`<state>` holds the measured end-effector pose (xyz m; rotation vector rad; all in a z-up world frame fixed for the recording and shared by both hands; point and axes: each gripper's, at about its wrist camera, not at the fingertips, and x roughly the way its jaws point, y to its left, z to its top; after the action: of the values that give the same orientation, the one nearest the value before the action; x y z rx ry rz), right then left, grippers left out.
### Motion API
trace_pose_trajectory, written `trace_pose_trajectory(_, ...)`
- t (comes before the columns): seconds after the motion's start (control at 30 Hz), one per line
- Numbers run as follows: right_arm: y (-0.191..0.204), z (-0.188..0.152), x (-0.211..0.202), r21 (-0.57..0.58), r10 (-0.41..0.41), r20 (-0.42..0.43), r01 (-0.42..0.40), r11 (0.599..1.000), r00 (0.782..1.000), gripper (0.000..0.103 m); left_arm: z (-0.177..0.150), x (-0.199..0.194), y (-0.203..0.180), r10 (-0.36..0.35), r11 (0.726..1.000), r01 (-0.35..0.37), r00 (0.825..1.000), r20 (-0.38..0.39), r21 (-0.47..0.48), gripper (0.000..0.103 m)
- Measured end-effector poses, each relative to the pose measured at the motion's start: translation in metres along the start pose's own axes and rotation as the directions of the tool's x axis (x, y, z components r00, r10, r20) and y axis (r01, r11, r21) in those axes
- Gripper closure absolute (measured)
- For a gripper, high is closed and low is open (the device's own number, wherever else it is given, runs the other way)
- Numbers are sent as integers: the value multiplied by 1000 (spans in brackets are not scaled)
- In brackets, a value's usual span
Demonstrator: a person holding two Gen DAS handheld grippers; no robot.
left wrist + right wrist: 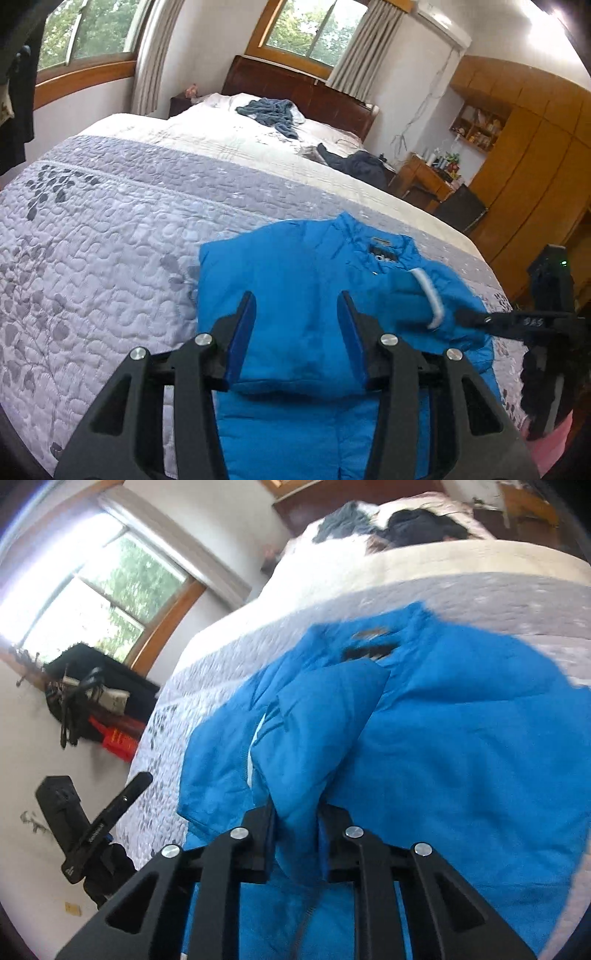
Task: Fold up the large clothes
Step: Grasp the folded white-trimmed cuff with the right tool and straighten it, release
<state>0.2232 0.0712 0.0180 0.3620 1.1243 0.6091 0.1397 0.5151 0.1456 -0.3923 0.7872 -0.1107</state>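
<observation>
A puffy, smooth-shelled blue jacket lies on a quilted grey-lilac bedspread stitched in pebble shapes with darker leaf motifs; beyond that runs a plain cream band of the bed. The jacket has a dark label patch near its stand-up collar and one sleeve with a white ribbed cuff, folded across the chest. Counted: one blue jacket, two other garments further up the bed (a grey-blue crumpled one by the dark wooden headboard and a dark one at the far edge), two windows with beige curtains.

The left gripper has matte black arms and blue pads; its jaws stand wide apart with the jacket's body spanning the gap beneath them, and nothing is pinched between them. Whether the pads touch the fabric cannot be told.

The right gripper is clamped on a bunched fold of the sleeve, the fabric squeezed between its pads and rising forward from them. In the left view it reaches in from the right, meeting the sleeve just beside the white cuff
</observation>
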Motion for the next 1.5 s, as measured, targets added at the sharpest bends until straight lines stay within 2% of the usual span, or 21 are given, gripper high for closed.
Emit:
trace_pose_trajectory(0.1, -23, 0, -11, 46, 7, 10, -7, 999, 1000, 85, -2, 19, -16, -23, 999, 24, 999, -45, 31, 58)
trace_pose_trajectory(0.2, -39, -3, 1, 81, -19, -13, 20, 996, 1000, 85, -9, 48, -26, -40, 999, 44, 991, -124, 32, 58)
trace_pose_trajectory(0.27, -52, -6, 14, 104, -24, -39, 28, 994, 999, 85, -15, 67, -24, -18, 999, 23, 986, -165, 27, 58)
trace_pose_trajectory(0.33, -61, -8, 23, 113, -39, -50, 44, 993, 998, 83, -20, 80, -21, 19, 999, -11, 984, -179, 47, 58)
trace_pose_trajectory(0.5, -70, -13, 35, 123, -42, -62, 50, 991, 997, 78, -22, 86, -16, 29, 997, -17, 984, -176, 70, 58)
trace_pose_trajectory(0.57, -64, -13, 29, 101, -67, -55, 72, 992, 996, 69, -22, 84, -16, 30, 997, -17, 984, -175, 72, 58)
trace_pose_trajectory(0.63, -54, -12, 16, 67, -117, -24, 119, 991, 993, 65, -21, 77, -16, 27, 998, -16, 985, -171, 65, 58)
trace_pose_trajectory(0.7, -36, -11, 1, -2, -172, 23, 172, 985, 985, 58, -18, 65, -20, 30, 997, -19, 989, -145, 75, 57)
trace_pose_trajectory(0.73, -24, -10, -4, -44, -202, 47, 204, 978, 978, 52, -17, 62, -23, 35, 996, -24, 990, -138, 85, 57)
trace_pose_trajectory(0.77, -17, -9, -5, -68, -218, 55, 222, 973, 974, 50, -16, 57, -26, 48, 994, -35, 991, -126, 100, 56)
trace_pose_trajectory(0.9, 20, -9, 14, -186, -265, 34, 267, 946, 964, 44, -18, 55, -34, 51, 991, -34, 990, -130, 130, 51)
trace_pose_trajectory(0.97, 31, -9, 33, -223, -309, 21, 305, 926, 951, 34, -20, 63, -29, 63, 992, -44, 987, -151, 120, 51)
trace_pose_trajectory(1.03, 37, -9, 51, -250, -362, 15, 354, 901, 932, 31, -21, 71, -23, 68, 993, -50, 983, -173, 103, 51)
trace_pose_trajectory(1.13, 38, -8, 74, -289, -465, 23, 451, 845, 885, 31, -23, 79, -15, 58, 995, -42, 981, -183, 89, 51)
trace_pose_trajectory(1.2, 32, -7, 84, -298, -517, 26, 501, 813, 855, 41, -22, 79, -14, 51, 996, -36, 982, -184, 85, 51)
trace_pose_trajectory(1.27, 26, -5, 85, -301, -539, 31, 522, 798, 842, 64, -23, 80, -14, 52, 996, -36, 982, -182, 87, 51)
trace_pose_trajectory(1.3, 23, -6, 81, -295, -538, 32, 523, 800, 842, 67, -24, 81, -14, 53, 995, -37, 982, -182, 91, 51)
trace_pose_trajectory(1.37, 14, -3, 65, -251, -471, 21, 461, 851, 882, 74, -25, 82, -15, 61, 994, -43, 982, -180, 97, 51)
trace_pose_trajectory(1.47, -1, 1, 30, -167, -352, 31, 352, 921, 935, 75, -26, 83, -16, 70, 993, -52, 981, -178, 104, 51)
trace_pose_trajectory(1.5, -7, 1, 19, -141, -318, 35, 320, 937, 947, 75, -26, 82, -16, 72, 993, -54, 982, -177, 105, 51)
